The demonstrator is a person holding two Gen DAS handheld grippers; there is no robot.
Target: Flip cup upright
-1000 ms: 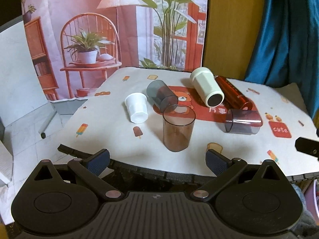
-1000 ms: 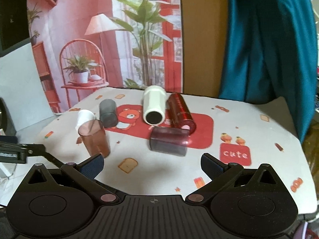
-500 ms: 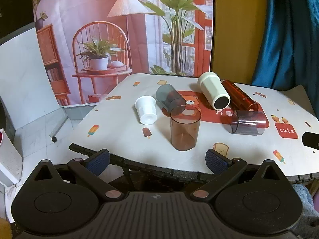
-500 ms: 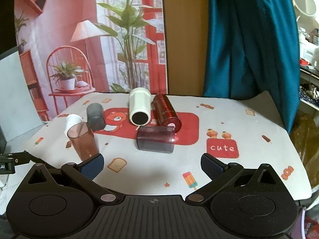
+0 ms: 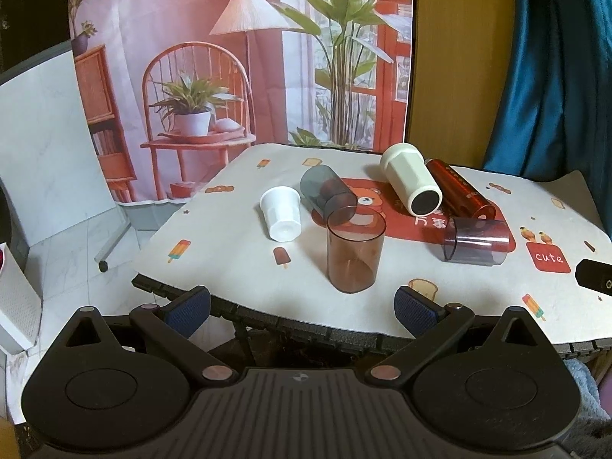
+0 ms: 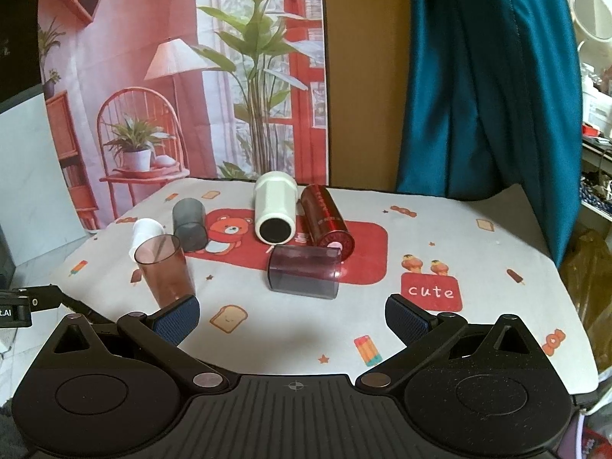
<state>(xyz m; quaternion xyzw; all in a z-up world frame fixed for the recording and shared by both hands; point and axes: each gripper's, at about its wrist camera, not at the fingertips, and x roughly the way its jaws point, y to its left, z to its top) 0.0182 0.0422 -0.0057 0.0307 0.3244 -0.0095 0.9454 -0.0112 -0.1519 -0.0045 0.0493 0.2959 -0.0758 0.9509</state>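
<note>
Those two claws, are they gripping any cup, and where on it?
Nothing is held. The left gripper and right gripper are both open, short of the cups.

The left tool (image 5: 302, 306) is matte black plastic, with 2 round housings, a ribbed centre panel bearing a small crosshair mark, 2 silvery pivot screws and dark blue textured fingertips (image 5: 187, 306). The right tool (image 6: 292, 315) looks identical, lower frame.

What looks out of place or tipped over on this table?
Five cups lie on their sides: the small white plastic cup, grey translucent tumbler, cream cylindrical cup, red metallic cup and dark purple translucent tumbler. Only the brown translucent tumbler stands upright. Nothing is spilled.
</note>
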